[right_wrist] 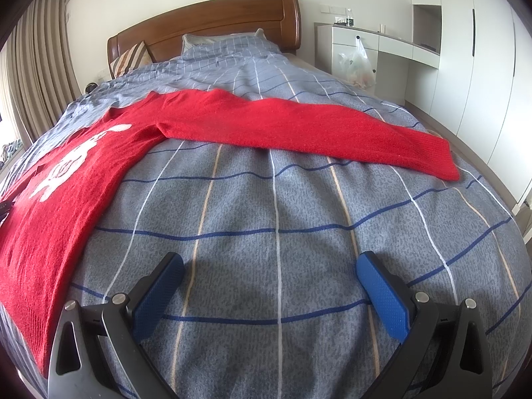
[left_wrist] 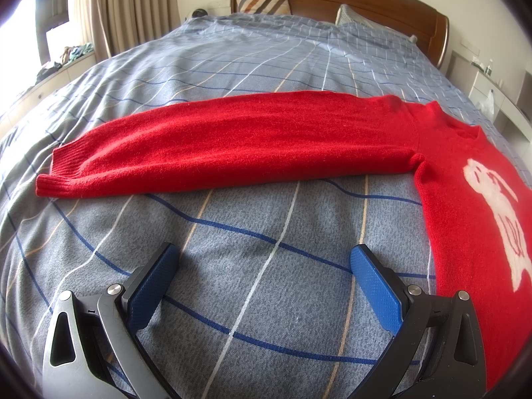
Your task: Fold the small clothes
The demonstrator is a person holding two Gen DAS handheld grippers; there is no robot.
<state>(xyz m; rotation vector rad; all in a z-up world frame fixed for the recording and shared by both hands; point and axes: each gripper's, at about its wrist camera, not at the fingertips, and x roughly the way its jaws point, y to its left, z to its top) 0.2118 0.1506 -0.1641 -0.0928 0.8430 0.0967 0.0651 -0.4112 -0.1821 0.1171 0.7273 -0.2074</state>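
While the red sweater (left_wrist: pixel 232 143) lies spread, both jaws hang spread over bare bedspread (right_wrist: pixel 276 206).

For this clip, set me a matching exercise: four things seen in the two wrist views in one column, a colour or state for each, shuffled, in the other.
Things:
1. red knitted sweater
2. grey checked bedspread
3. wooden headboard
4. left gripper

Descriptions:
A. brown, standing at the far end of the bed
B. open, holding nothing
C. spread flat, both sleeves stretched out sideways
D. crossed by white, blue and tan lines

Pairs: 1-C, 2-D, 3-A, 4-B
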